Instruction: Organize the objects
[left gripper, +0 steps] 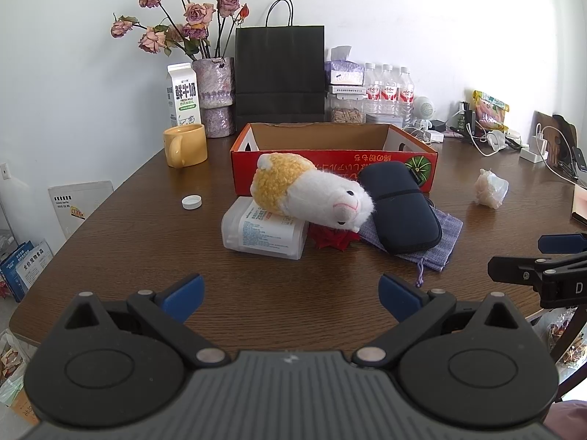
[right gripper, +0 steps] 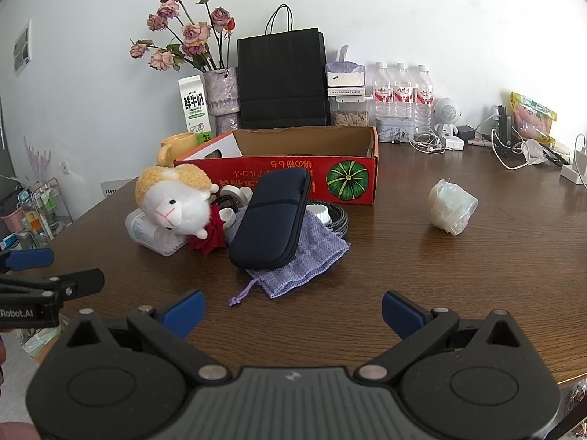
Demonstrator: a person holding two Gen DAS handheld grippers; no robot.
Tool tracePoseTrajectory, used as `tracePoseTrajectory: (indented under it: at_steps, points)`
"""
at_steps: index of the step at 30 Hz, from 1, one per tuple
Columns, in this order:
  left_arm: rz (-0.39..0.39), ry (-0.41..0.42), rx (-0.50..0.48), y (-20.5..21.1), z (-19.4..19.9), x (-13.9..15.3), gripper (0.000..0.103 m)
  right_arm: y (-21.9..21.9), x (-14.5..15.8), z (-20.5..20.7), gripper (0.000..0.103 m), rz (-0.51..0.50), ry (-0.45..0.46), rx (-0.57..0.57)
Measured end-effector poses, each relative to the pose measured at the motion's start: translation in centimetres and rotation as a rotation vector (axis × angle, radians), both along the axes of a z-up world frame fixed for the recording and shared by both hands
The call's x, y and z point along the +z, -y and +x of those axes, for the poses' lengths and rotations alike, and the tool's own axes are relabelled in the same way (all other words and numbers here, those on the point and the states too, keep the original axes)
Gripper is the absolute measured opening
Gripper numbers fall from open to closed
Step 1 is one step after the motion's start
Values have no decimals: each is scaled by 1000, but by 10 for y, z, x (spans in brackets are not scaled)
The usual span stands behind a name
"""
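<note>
Plush alpaca (left gripper: 308, 190): fuzzy white face, nubbly yellow coat; lies tilted on a translucent plastic container (left gripper: 264, 229), head over a red fabric flower (left gripper: 332, 238).
Zip case (left gripper: 400, 207): smooth dark oval, leaning on the box front, resting on a woven lilac drawstring pouch (left gripper: 438, 242).
Cardboard box (left gripper: 334, 157): red printed, open-topped, just beyond the pile.
Hard to make out: crumpled clear wrap (right gripper: 453, 205) far right; braided cable (right gripper: 335, 218) mostly hidden behind the case.
Left gripper (left gripper: 291, 293): near edge, blue pads spread wide, holding nothing.
Right gripper (right gripper: 293, 311): likewise agape, level over the wooden table (right gripper: 440, 275).
</note>
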State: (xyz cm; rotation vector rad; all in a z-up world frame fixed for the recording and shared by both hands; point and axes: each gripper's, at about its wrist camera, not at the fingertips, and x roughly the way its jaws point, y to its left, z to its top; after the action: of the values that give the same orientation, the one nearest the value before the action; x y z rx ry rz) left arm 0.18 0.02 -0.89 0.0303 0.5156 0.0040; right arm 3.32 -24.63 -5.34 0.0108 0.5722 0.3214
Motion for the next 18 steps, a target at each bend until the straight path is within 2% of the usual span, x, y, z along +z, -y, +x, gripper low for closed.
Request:
tracePoseTrajectory:
  at_steps: [18]
  points:
    - [-11, -22, 2, -2, 9, -3, 103, 3, -6, 9, 103, -5, -16, -10]
